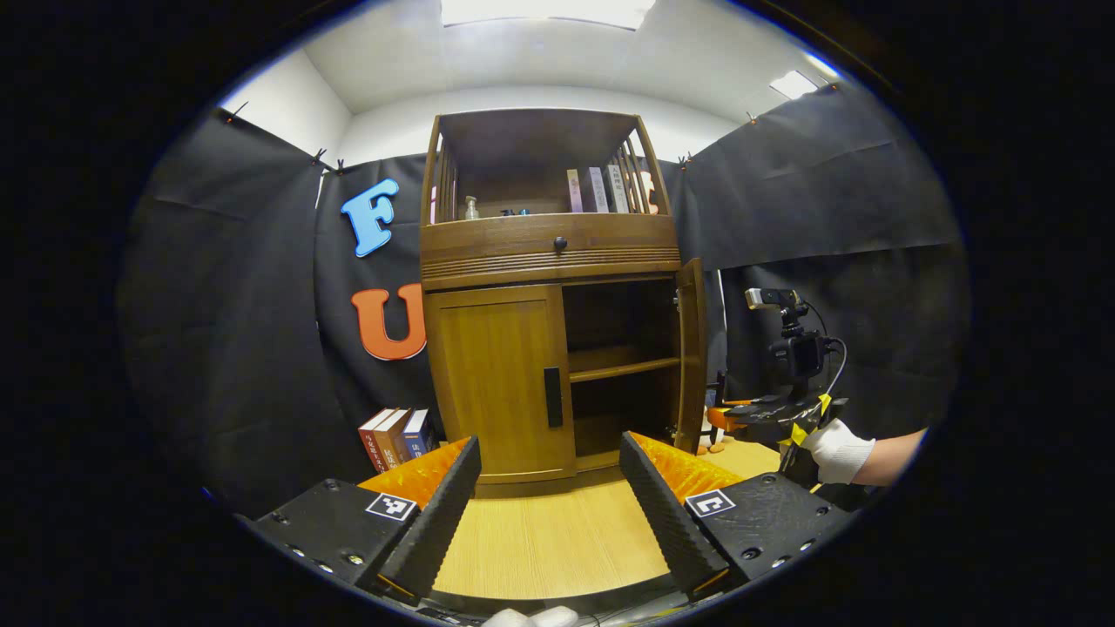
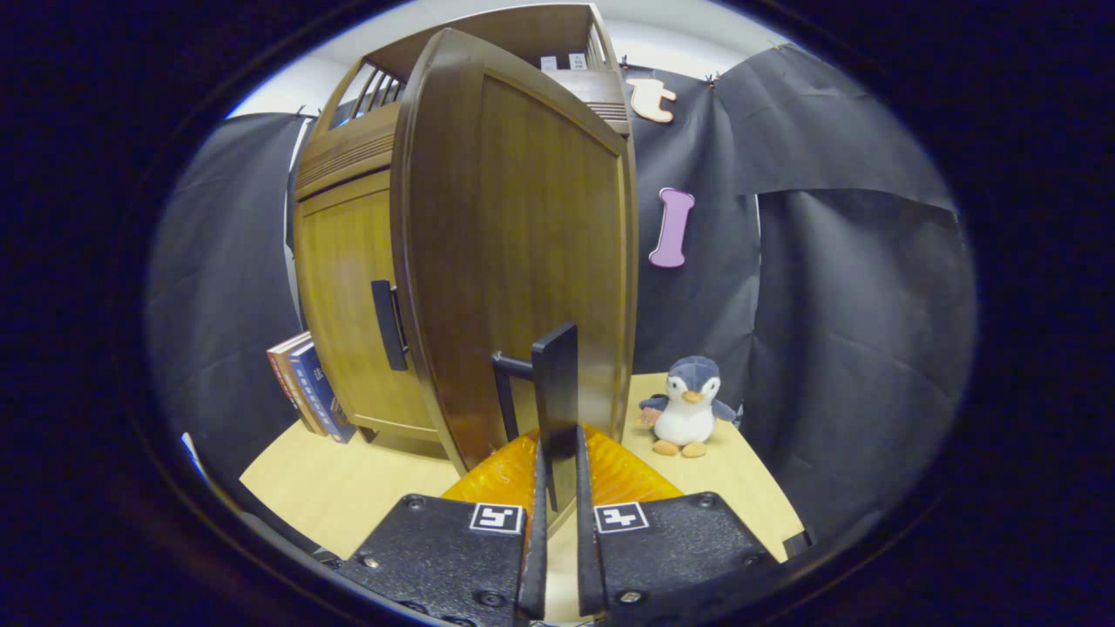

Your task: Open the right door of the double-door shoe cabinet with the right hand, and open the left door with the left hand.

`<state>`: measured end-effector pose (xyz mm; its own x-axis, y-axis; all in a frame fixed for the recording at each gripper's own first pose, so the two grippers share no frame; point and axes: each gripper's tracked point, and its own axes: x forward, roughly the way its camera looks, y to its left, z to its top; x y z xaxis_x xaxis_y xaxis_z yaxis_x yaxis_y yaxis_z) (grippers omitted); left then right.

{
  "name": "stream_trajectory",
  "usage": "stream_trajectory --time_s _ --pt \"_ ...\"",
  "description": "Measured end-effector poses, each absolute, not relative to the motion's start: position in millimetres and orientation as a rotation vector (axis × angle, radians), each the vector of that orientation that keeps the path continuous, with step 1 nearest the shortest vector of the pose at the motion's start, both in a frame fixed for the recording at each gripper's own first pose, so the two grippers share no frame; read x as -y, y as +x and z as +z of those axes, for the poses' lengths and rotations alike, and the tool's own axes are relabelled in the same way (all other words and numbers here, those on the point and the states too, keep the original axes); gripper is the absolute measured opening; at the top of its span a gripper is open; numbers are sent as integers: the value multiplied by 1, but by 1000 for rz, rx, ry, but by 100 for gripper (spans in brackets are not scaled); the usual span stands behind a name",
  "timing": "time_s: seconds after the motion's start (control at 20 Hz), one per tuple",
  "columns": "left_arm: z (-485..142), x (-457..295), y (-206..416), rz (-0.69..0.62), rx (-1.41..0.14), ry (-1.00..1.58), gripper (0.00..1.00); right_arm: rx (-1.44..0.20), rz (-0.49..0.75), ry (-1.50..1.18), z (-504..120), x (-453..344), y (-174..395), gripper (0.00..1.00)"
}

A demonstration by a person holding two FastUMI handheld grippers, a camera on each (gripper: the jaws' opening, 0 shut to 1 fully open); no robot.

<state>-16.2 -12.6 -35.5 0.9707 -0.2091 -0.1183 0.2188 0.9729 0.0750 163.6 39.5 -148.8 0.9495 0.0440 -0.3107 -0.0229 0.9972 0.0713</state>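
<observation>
A wooden shoe cabinet point(image 1: 549, 252) stands ahead in the left gripper view. Its left door point(image 1: 496, 383) is closed, with a dark vertical handle point(image 1: 553, 396). The right door point(image 1: 691, 357) is swung wide, baring the shelves point(image 1: 623, 367). My left gripper point(image 1: 549, 496) is open, low over the floor, well short of the left door. In the right gripper view the right door point(image 2: 523, 244) looms close, and my right gripper point(image 2: 557, 448) is shut on its dark handle point(image 2: 557, 383). The closed left door point(image 2: 357, 313) and its handle point(image 2: 388, 324) lie beyond.
Books point(image 1: 396, 435) lean against the cabinet's left side on the light wood floor point(image 1: 540, 540). A plush penguin point(image 2: 688, 407) sits by the wall right of the cabinet. A gloved hand point(image 1: 836, 450) holds the far gripper point(image 1: 788, 405). More books point(image 1: 601, 189) and a bottle stand on the top shelf.
</observation>
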Motion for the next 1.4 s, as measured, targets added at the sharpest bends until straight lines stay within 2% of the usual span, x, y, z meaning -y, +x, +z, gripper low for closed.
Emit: stream_trajectory --time_s 0.4,0.8,0.85,0.9,1.4 --pt "-35 70 5 -206 -128 14 96 -325 70 26 -149 16 152 6" --pt "-43 110 16 -185 -153 -3 96 -322 93 43 -149 68 155 5" --pt "-44 112 16 -176 -155 -9 100 -322 95 46 -149 74 156 4" --pt "-44 113 18 -169 -157 -17 96 -323 100 47 -149 81 158 4" --pt "-47 109 19 -95 -146 -17 96 -322 225 29 -152 102 166 4"
